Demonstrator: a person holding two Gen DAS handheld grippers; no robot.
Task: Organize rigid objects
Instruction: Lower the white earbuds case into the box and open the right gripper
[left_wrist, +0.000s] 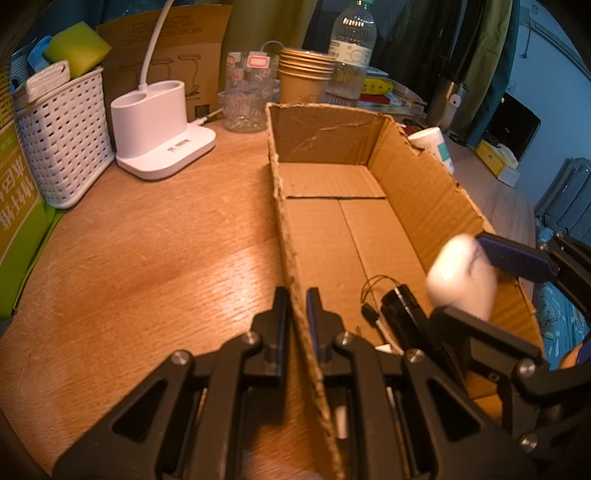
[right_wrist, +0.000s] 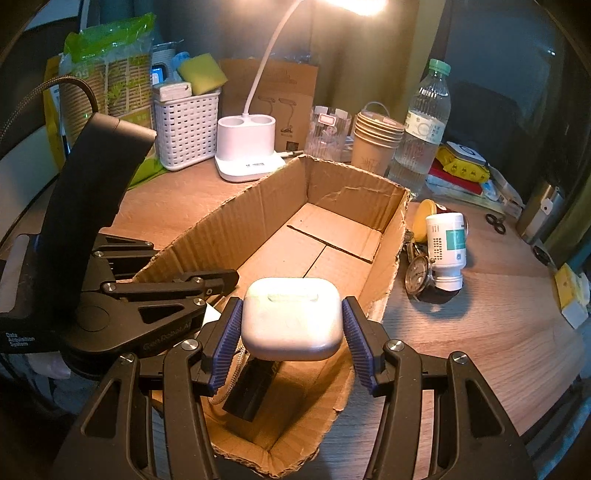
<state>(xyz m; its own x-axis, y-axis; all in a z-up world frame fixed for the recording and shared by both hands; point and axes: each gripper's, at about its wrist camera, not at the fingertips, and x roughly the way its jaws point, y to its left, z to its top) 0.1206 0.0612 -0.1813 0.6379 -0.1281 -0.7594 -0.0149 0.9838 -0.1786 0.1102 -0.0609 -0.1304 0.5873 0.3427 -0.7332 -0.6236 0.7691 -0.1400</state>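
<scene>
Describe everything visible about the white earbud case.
The white earbud case is a small, glossy, rounded-corner plastic box with a faint lid seam near its top, lid closed. It sits between the ribbed blue pads of the right tongs, held above the near end of the open cardboard box, over a black flashlight lying inside. In the left wrist view it looks blurred. Nothing but the pads appears to touch it.

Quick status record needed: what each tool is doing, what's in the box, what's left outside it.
left tool: shut on the cardboard box wall, steadying it
right tool: holds white earbud case above the box's near end
in box: black flashlight with cord
outside box, right side: white pill bottle, wristwatch, yellow lid
next: probably release the case into the box
</scene>
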